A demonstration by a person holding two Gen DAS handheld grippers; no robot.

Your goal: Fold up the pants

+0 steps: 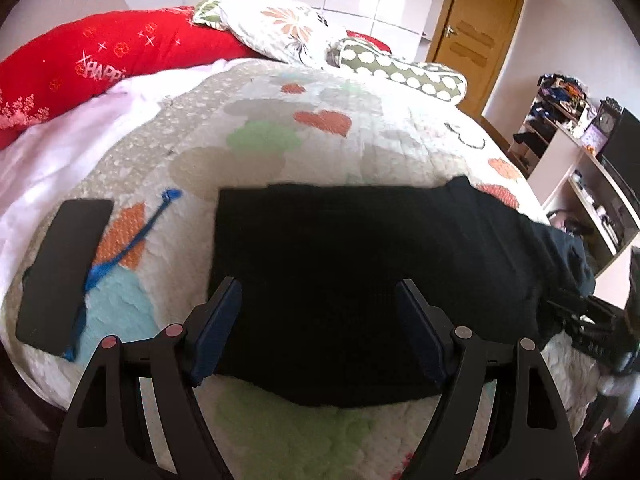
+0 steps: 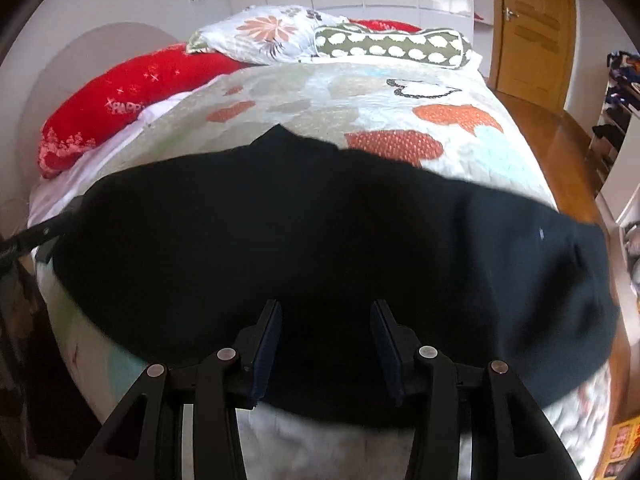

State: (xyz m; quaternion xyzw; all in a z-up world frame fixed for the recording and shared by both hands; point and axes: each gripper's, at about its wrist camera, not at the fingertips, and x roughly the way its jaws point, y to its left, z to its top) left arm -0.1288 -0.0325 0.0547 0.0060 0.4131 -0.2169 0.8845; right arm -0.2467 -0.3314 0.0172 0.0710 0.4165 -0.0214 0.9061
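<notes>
Black pants point(image 1: 360, 260) lie folded in a broad band across the near part of the patterned quilt point(image 1: 320, 128). My left gripper point(image 1: 318, 286) hovers over their near left part, fingers spread wide with only flat cloth beneath. In the right wrist view the pants point(image 2: 320, 232) stretch from side to side, their right end hanging over the bed's edge. My right gripper point(image 2: 326, 305) is above the near edge with a clear gap between its blue pads point(image 2: 266, 340); no cloth is pinched. The right gripper's dark body point(image 1: 592, 320) shows at the pants' right end.
A black phone point(image 1: 64, 272) and a blue cord point(image 1: 132, 240) lie on the quilt left of the pants. A red pillow point(image 1: 100, 56), floral pillow point(image 1: 280, 28) and dotted bolster point(image 1: 400, 68) are at the head. A cluttered shelf point(image 1: 580, 152) and wooden door point(image 1: 476, 28) stand to the right.
</notes>
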